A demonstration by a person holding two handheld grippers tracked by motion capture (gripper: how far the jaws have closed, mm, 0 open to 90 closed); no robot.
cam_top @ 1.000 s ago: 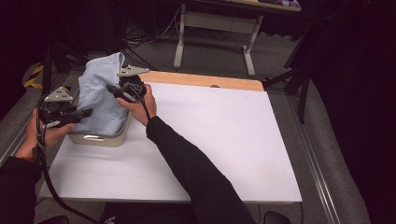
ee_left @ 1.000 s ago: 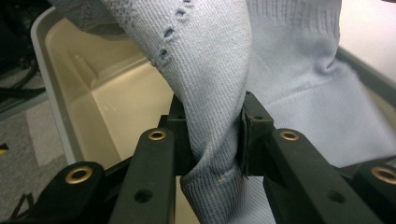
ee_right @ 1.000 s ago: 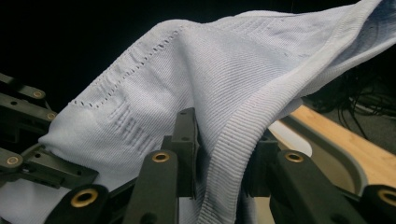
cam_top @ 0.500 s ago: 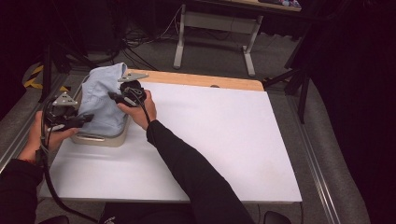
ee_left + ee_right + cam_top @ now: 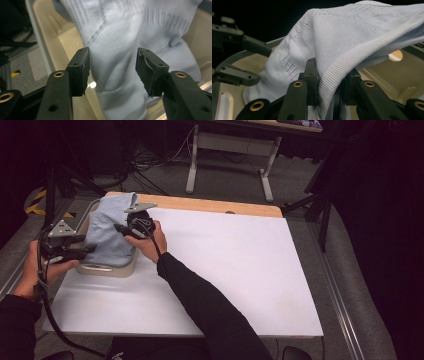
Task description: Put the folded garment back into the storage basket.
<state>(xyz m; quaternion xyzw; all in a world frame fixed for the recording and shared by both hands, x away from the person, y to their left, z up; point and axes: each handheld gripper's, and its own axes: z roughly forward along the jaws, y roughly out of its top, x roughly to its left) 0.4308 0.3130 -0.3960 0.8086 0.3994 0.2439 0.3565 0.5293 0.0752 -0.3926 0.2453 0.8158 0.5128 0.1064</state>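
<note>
Lying in the beige tub (image 5: 122, 269), the pale blue knit sweater (image 5: 111, 232) rises between the just-opening left hand-held gripper (image 5: 112, 71); the right hand-held gripper (image 5: 331, 82) clamps its ribbed hem.

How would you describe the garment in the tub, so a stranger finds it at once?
On the white table, look to its far left corner, where a beige tub sits. Piled in it is a pale blue knitted sweater, the one soft, ribbed thing there.

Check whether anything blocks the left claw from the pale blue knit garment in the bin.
Nothing visible does: the garment hangs directly between the left claw's jaws, which have just been opening. The right claw grips its ribbed edge.
</note>
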